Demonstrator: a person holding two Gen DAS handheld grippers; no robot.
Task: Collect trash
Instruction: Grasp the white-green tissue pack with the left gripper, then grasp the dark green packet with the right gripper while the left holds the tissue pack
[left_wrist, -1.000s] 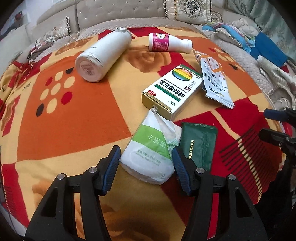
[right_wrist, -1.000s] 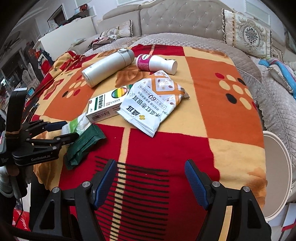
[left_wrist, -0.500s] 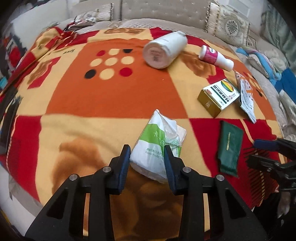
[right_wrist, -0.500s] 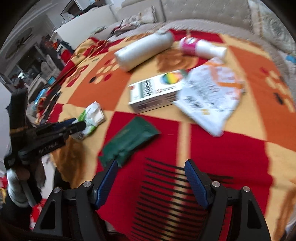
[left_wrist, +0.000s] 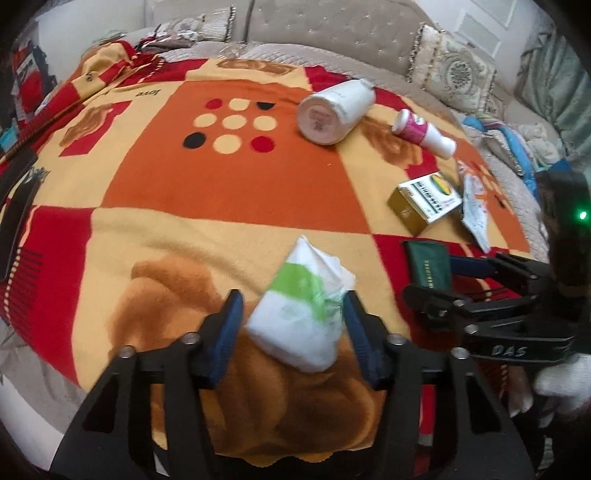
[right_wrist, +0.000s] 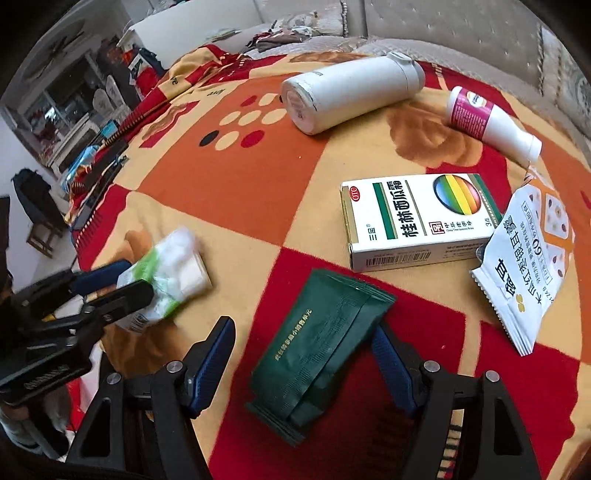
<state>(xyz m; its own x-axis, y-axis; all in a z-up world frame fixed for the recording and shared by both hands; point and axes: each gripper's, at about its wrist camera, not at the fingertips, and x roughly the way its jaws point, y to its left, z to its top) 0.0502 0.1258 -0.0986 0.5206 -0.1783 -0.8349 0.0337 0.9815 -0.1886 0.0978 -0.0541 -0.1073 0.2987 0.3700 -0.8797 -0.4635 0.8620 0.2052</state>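
My left gripper (left_wrist: 293, 325) sits at 6 o'clock in the left wrist view, jaws just been opening, with the white-and-green tissue pack (left_wrist: 304, 314) between them; left pad clear of it, right pad (left_wrist: 356, 325) right at its edge, so I can't tell if it's touching. The pack lies on the orange-red blanket (left_wrist: 221, 184). My right gripper (right_wrist: 303, 365) is at 6 o'clock in the right wrist view, jaws wide, straddling the dark green sachet (right_wrist: 317, 350), left pad clearly off it. At 12 o'clock lies a white flask (right_wrist: 351, 96), at 1 o'clock a pink-labelled bottle (right_wrist: 487, 122), at 2 o'clock a medicine box (right_wrist: 417, 218), and at 3 o'clock a white snack pouch (right_wrist: 528, 266) overlapping the box's right end.
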